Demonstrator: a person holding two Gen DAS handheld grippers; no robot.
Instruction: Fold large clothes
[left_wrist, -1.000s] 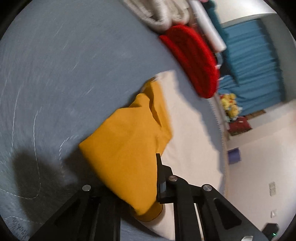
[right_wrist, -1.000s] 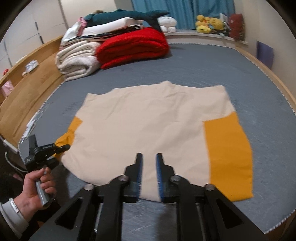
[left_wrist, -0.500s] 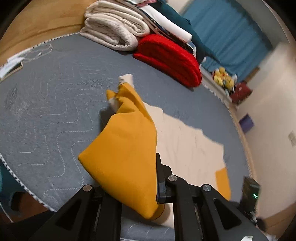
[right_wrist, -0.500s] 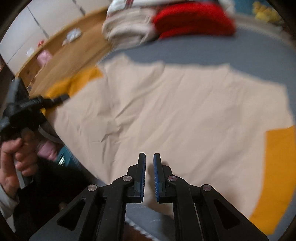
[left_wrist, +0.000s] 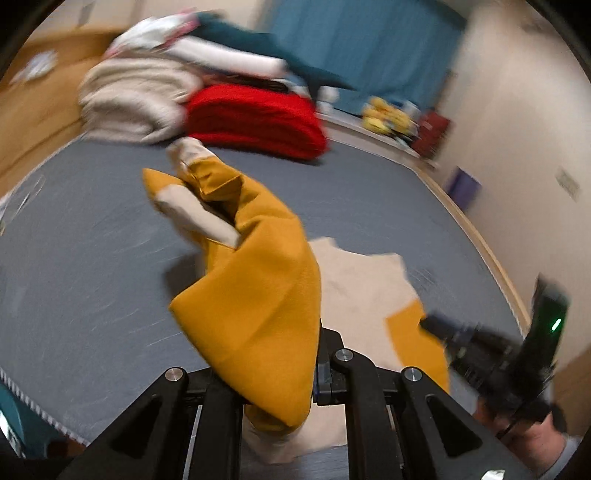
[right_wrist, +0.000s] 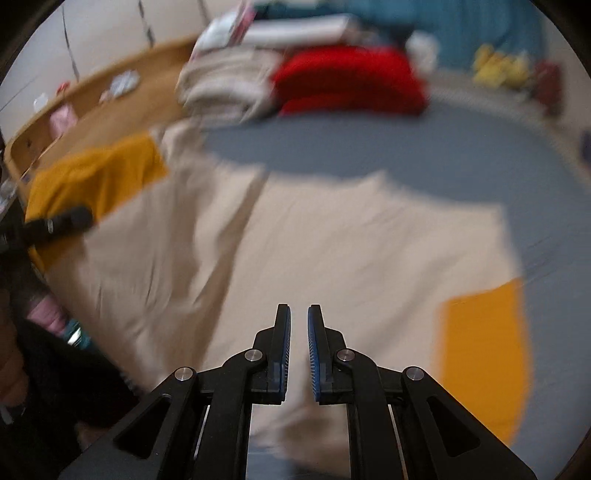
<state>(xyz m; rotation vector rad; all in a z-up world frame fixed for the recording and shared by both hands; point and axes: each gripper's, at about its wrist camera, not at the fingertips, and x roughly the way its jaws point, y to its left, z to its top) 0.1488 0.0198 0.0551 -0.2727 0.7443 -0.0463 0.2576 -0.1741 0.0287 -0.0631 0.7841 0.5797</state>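
L gripper (left_wrist: 295, 369) is clamped on the shirt's (right_wrist: 332, 240) yellow sleeve (left_wrist: 255, 314), lifted over the grey bed (left_wrist: 92, 258); shirt body lies flat. Sleeve could slip or bunch w/ a fast swing. R gripper (right_wrist: 299, 347) is opening, nothing between jaws. Blankets (left_wrist: 255, 114) stacked behind, well apart, not blocking.

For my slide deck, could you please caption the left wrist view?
Left gripper shut on the shirt's yellow sleeve, lifted above the grey bed.
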